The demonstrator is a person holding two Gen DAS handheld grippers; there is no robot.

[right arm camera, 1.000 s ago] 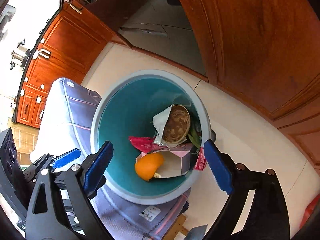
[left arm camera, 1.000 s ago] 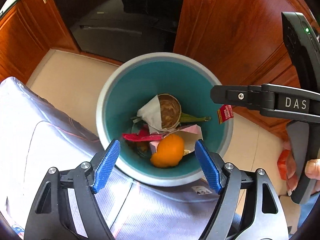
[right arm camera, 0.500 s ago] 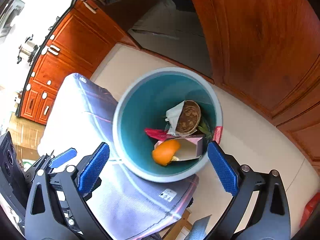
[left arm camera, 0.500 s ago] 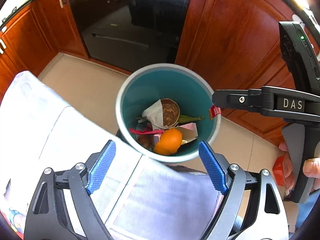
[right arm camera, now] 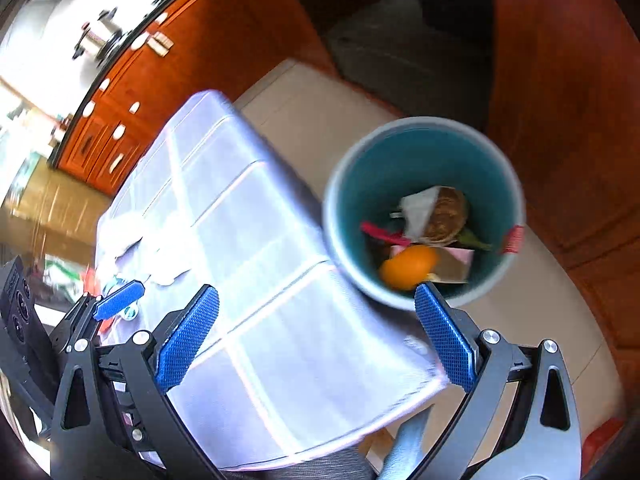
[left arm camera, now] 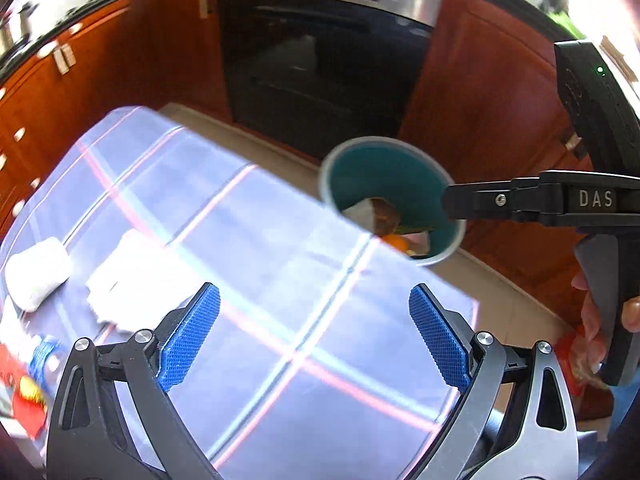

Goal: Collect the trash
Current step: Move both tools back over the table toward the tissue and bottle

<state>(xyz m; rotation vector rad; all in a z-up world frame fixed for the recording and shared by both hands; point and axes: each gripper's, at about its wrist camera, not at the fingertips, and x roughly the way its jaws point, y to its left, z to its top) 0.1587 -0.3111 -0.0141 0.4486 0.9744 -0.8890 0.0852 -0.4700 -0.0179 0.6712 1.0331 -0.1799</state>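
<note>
A teal bin (left arm camera: 384, 176) (right arm camera: 400, 160) stands on the floor beside the clothed table (left arm camera: 280, 260) (right arm camera: 260, 240). In it lie an orange (right arm camera: 408, 266), a brown paper bowl (right arm camera: 446, 216), a pink box (right arm camera: 460, 258) and a red wrapper (right arm camera: 384, 234). Another red wrapper (right arm camera: 513, 239) hangs on the rim. My left gripper (left arm camera: 314, 296) hangs over the cloth, its jaws opening with nothing between them. My right gripper (right arm camera: 316, 292) is open and empty near the table's corner. Two white crumpled tissues (left arm camera: 38, 272) (left arm camera: 132, 276) lie on the table at the left.
A red packet (left arm camera: 20, 396) lies at the table's left edge. A dark oven (left arm camera: 320, 68) and wooden cabinets (left arm camera: 480, 112) stand behind the bin. Beige floor tiles (right arm camera: 540, 312) surround it. A hand (left arm camera: 592, 320) grips the right gripper's handle at the right.
Both grippers have pulled back and risen from above the bin to over the table. The bin now looks smaller and farther away. The left jaws have widened.
</note>
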